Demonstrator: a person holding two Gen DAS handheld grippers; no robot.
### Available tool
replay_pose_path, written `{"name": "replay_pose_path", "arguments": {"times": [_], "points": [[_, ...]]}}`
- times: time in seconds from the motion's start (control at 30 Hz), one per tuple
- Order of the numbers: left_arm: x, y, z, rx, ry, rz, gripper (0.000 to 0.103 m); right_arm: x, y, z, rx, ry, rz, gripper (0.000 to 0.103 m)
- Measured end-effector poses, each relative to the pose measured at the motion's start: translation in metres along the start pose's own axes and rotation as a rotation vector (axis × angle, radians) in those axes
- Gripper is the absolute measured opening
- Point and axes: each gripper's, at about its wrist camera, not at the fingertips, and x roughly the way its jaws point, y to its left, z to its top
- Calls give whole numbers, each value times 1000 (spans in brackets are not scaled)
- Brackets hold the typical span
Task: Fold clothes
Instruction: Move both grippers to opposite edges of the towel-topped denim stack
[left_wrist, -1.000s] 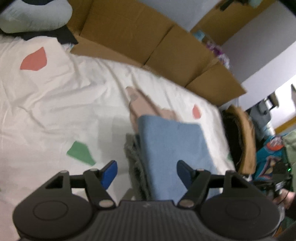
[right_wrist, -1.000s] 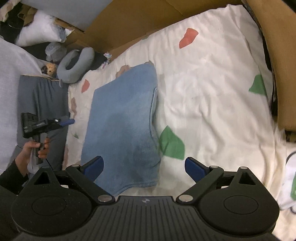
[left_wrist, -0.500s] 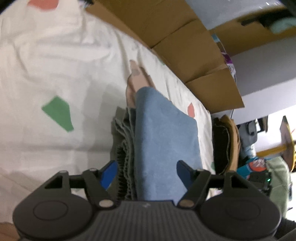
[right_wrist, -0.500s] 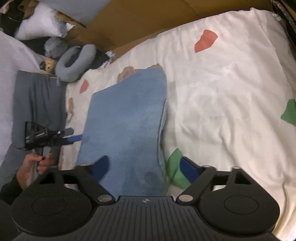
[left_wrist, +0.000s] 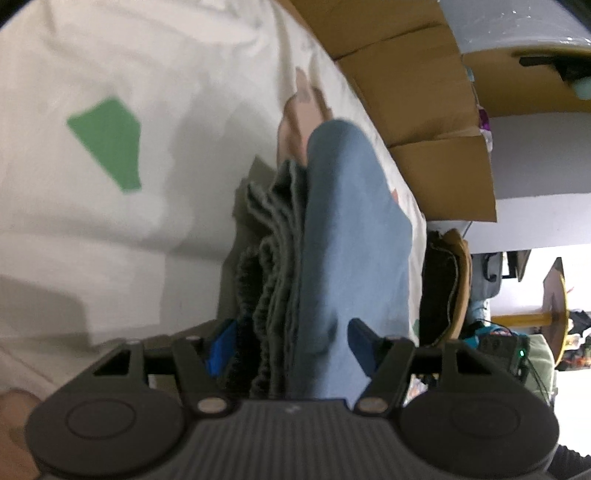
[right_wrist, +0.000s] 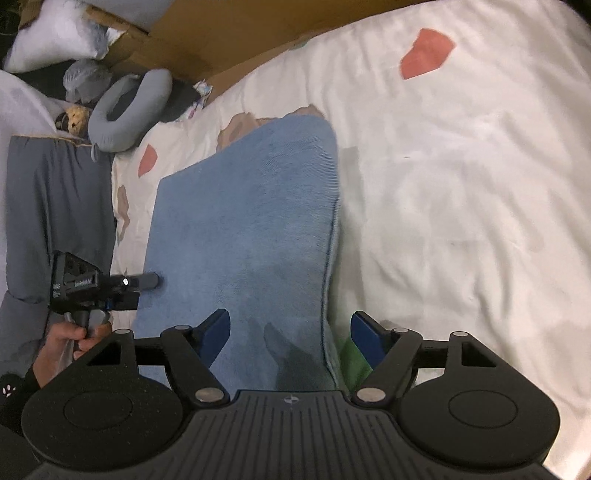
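Observation:
A stack of folded clothes lies on the white patterned bed sheet (right_wrist: 461, 184). A blue cloth (right_wrist: 251, 229) tops it, and grey-green knit layers (left_wrist: 280, 236) show at its side in the left wrist view. My left gripper (left_wrist: 291, 345) is turned on its side and shut on the stack's edge. One pad sits under the dark knit and the other on the blue cloth (left_wrist: 351, 229). Its upper finger (right_wrist: 146, 281) shows in the right wrist view. My right gripper (right_wrist: 290, 334) straddles the stack's near right edge. Its right pad stands clear of the cloth, over a green patch.
Cardboard boxes (left_wrist: 406, 74) line the bed's far side. A grey neck pillow (right_wrist: 125, 110) and a grey cushion (right_wrist: 55, 206) lie past the stack's left. A person's hand (right_wrist: 74, 339) holds the left gripper. A brown bag (left_wrist: 450, 280) sits off the bed's edge.
My left gripper sank and rolled, and the stack's edge came between its fingers. My right gripper slid left over the stack's corner and its jaws narrowed.

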Motion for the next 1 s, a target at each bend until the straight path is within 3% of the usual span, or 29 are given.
{"name": "replay_pose_path", "arguments": {"times": [0.23, 0.37, 0.43, 0.5, 0.57, 0.7, 0.9, 1.0], "points": [[17, 14, -3, -34, -2, -59, 72, 25, -3, 0, 8, 17, 28, 74], [25, 13, -3, 4, -2, -85, 72, 37, -3, -3, 3, 29, 33, 60], [27, 12, -3, 13, -1, -88, 67, 38, -2, -4, 0, 20, 37, 52], [26, 12, -3, 14, 3, -106, 53, 38, -1, -3, -2, 17, 34, 47], [26, 6, -3, 38, 3, -97, 50, 33, 2, -4, -10, 10, 27, 38], [20, 0, 1, 47, 0, -96, 45, 21, 12, -3, -20, -16, 39, 30], [20, -2, 7, 49, 26, -70, 51, 12, 6, -3, 8, -28, 51, 31], [23, -1, 6, 48, 36, -62, 57, 19, -2, -5, 31, -18, 56, 42]]}}
